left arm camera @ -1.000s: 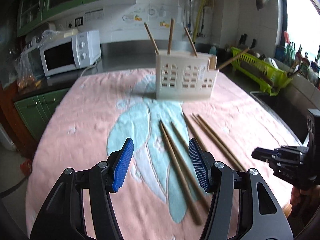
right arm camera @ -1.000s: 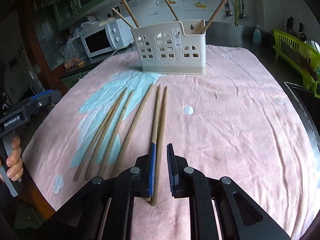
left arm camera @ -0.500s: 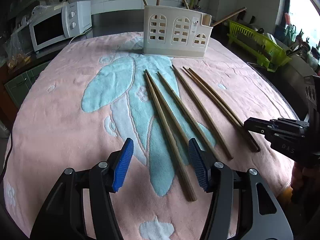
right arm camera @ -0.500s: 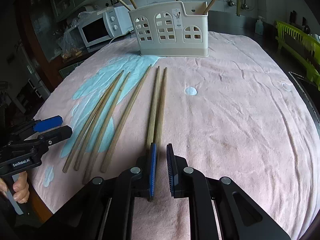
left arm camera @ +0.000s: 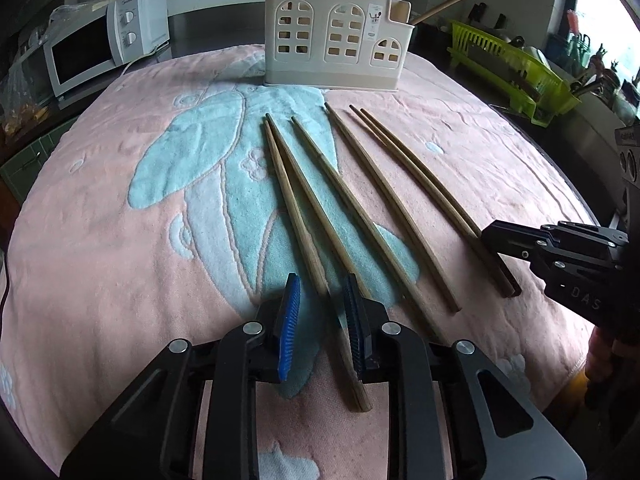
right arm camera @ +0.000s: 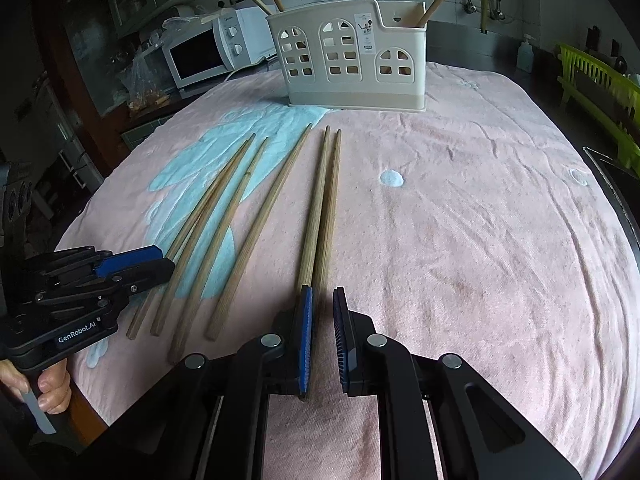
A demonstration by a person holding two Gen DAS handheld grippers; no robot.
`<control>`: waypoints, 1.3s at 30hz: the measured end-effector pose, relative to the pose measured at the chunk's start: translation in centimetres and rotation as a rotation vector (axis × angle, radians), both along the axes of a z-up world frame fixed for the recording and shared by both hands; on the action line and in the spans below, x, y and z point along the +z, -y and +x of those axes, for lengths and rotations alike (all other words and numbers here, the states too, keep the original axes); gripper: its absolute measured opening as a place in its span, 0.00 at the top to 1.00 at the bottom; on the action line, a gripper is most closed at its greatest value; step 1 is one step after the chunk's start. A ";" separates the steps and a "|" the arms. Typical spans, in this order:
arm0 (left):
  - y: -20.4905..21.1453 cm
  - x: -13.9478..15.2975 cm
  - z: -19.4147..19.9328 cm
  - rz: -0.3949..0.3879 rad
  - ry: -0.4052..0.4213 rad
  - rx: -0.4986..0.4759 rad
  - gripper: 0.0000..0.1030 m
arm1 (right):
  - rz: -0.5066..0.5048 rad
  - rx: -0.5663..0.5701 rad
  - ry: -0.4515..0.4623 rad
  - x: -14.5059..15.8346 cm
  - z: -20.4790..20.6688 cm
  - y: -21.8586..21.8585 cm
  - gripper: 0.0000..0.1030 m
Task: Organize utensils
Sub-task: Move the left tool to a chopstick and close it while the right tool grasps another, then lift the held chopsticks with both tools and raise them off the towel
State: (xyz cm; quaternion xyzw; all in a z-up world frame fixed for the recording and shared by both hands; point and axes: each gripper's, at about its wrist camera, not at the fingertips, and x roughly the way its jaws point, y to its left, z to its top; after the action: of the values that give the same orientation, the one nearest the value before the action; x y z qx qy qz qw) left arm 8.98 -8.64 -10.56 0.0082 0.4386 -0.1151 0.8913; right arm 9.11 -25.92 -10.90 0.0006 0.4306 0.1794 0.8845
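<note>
Several long wooden chopsticks lie fanned out on a pink towel, pointing toward a cream utensil holder at the far edge that holds a few more sticks. My left gripper has its blue pads narrowed around the near end of the leftmost chopstick, with a small gap still showing. My right gripper is nearly shut around the near ends of the rightmost pair of chopsticks. The holder also shows in the right wrist view. Each gripper shows in the other's view: the right gripper, the left gripper.
A white microwave stands at the back left on the counter. A lime-green dish rack sits at the back right. The towel's near edge drops off just under both grippers.
My left gripper has lowered to the towel and narrowed its jaws from wide open around the leftmost chopstick. The right gripper has stayed over its pair, slightly closer.
</note>
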 end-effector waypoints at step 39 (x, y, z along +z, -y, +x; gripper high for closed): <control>-1.5 2.3 -0.8 0.026 0.043 0.006 0.92 | -0.035 -0.015 0.147 4.3 -2.5 -0.4 0.93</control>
State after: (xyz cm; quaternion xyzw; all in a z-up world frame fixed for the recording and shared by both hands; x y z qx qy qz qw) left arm 8.23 -7.18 -8.30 0.0209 0.4210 -0.1065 0.9005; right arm 6.59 -25.55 -6.62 -0.0246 0.3677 0.1650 0.9149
